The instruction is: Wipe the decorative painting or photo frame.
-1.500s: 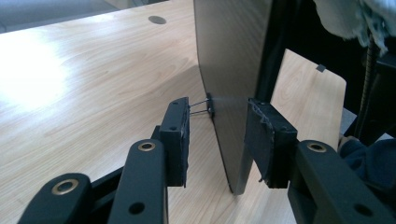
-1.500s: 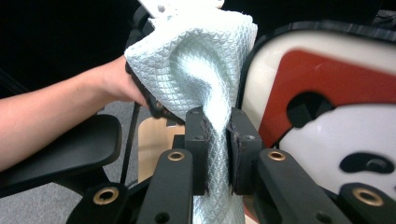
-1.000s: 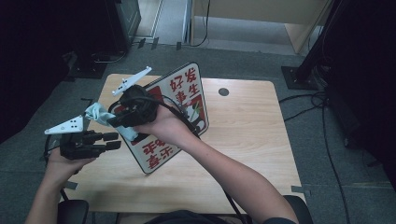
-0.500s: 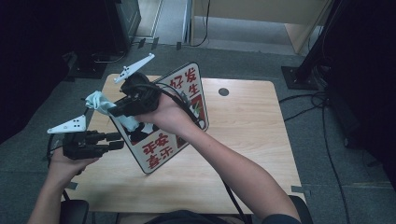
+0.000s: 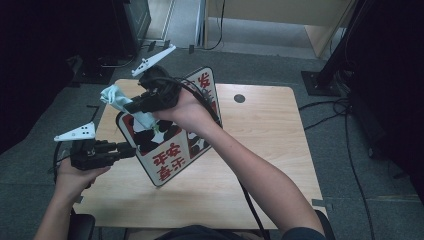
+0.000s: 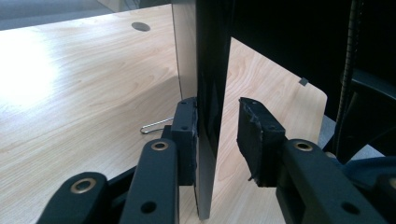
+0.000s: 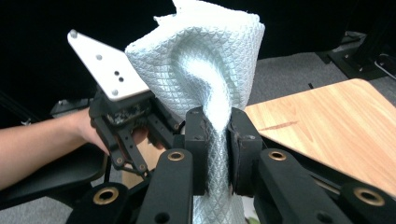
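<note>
Both my tongs are busy: my right gripper (image 7: 217, 149) pinches the pale blue waffle-textured cloth (image 7: 205, 70) above the white sign board with red characters (image 5: 170, 145), whose edge stands upright between my left gripper's (image 6: 217, 140) just-closing jaws, one pad touching, the other apart.

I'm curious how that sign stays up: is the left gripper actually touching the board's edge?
Touching, on one side: in the left gripper view, one pad lies against the board, while the other stands off with a visible gap.
</note>
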Demonstrator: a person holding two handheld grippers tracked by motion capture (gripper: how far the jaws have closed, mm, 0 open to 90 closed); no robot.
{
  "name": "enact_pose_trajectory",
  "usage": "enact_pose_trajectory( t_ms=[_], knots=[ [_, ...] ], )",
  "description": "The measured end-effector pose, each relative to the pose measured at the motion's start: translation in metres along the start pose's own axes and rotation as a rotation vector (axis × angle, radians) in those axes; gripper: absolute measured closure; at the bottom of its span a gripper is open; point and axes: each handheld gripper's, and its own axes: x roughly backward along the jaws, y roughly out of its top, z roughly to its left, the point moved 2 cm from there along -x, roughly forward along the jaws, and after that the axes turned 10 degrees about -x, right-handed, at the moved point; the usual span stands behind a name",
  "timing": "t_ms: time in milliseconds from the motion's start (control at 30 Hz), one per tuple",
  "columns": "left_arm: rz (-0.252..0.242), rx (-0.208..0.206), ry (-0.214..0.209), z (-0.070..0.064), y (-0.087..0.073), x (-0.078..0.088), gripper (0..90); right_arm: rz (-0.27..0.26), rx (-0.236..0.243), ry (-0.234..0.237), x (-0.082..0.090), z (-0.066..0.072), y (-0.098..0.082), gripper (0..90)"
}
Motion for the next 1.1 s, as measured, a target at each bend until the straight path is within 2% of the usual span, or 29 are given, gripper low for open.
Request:
enact_pose_trajectory(
  t_ms=[200, 433, 600, 700, 1100],
  knots=[
    [-0.001, 0.010, 0.010, -0.001, 0.000, -0.005, 71.0, -0.010, 0.014, 0.002, 0.000, 0.000, 0.013, 80.5],
    [0.015, -0.007, 0.033, -0.003, -0.001, -0.007, 75.9, 0.020, 0.030, 0.005, -0.015, -0.003, 0.023, 80.4],
    [0.025, -0.008, 0.047, -0.003, 0.000, -0.007, 77.5, 0.045, 0.027, 0.012, -0.022, -0.006, 0.021, 80.4],
    [0.031, -0.022, 0.063, -0.005, 0.001, -0.007, 77.8, 0.053, 0.022, 0.021, -0.024, -0.007, 0.020, 80.4],
    [0.040, -0.014, 0.065, -0.005, 0.001, -0.006, 78.5, 0.058, -0.004, 0.066, -0.026, -0.016, 0.017, 80.5]
  ],
)
